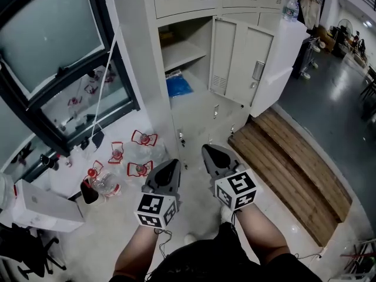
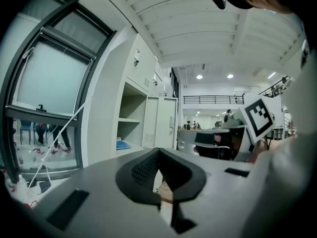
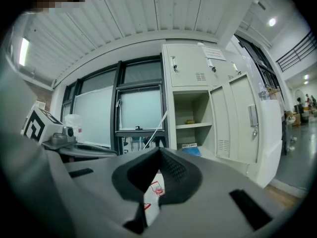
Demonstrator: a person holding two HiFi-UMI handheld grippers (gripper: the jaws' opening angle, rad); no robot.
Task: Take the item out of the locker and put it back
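The grey locker [image 1: 194,46] stands open, its door [image 1: 249,63] swung out to the right. A flat blue packet [image 1: 178,85] lies on the floor of the open compartment, under a shelf [image 1: 183,53]. The left gripper view shows the packet [image 2: 123,144] small, and in the right gripper view the packet [image 3: 191,150] sits below a small yellowish thing [image 3: 189,122] on the shelf. My left gripper [image 1: 170,164] and right gripper [image 1: 209,150] are held side by side low in front of the locker, well short of it. Both are shut with nothing between the jaws.
Several water bottles with red labels [image 1: 126,157] lie on the floor to the left, under a dark-framed window [image 1: 59,57]. A wooden platform [image 1: 288,163] lies to the right of the locker. A white box [image 1: 41,207] sits at the far left. A bottle [image 1: 291,7] stands atop the locker.
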